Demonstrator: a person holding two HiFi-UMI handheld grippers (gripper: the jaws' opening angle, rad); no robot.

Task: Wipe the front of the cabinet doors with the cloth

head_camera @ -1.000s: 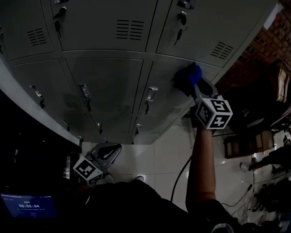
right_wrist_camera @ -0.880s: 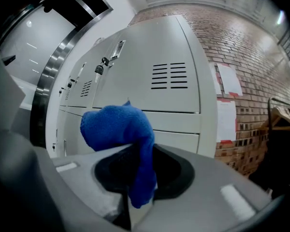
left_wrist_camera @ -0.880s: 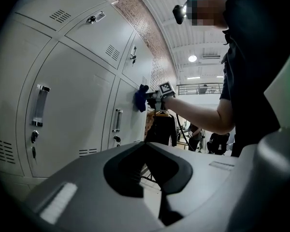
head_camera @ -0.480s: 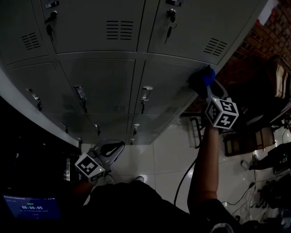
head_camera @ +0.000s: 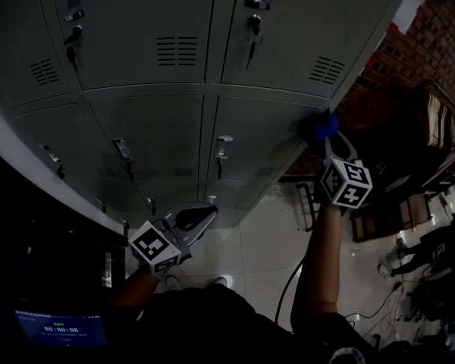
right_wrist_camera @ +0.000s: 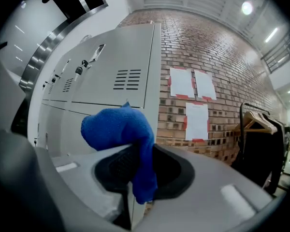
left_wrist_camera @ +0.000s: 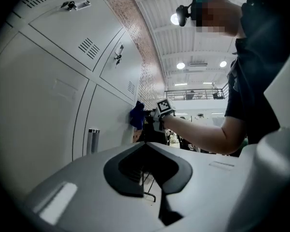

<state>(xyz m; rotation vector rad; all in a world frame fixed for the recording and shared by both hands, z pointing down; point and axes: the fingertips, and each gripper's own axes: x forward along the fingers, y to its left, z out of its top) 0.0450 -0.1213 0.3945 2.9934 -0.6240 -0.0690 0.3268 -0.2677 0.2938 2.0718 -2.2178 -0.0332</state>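
Grey metal cabinet doors (head_camera: pixel 159 131) fill the head view in rows. A blue cloth (head_camera: pixel 318 126) is pressed against the right edge of the middle-row right door (head_camera: pixel 262 131), close to the cabinet's corner. My right gripper (head_camera: pixel 325 136) is shut on the cloth, arm stretched out. In the right gripper view the cloth (right_wrist_camera: pixel 118 128) bulges over the jaws and hangs down between them. My left gripper (head_camera: pixel 206 217) is low, near the bottom doors, shut and empty. The left gripper view looks along the door fronts to the cloth (left_wrist_camera: pixel 137 116).
Handles and keys (head_camera: pixel 223 147) stick out from the doors. A brick wall (right_wrist_camera: pixel 208 47) with taped papers (right_wrist_camera: pixel 182 82) joins the cabinet's right side. A clothes rack (right_wrist_camera: pixel 261 122) stands further right. A cable (head_camera: pixel 282 283) lies on the tiled floor. A small screen (head_camera: pixel 59 329) glows at lower left.
My right gripper has slid the cloth rightward along the middle-row door to its right edge. My left gripper has come up and a little to the right.
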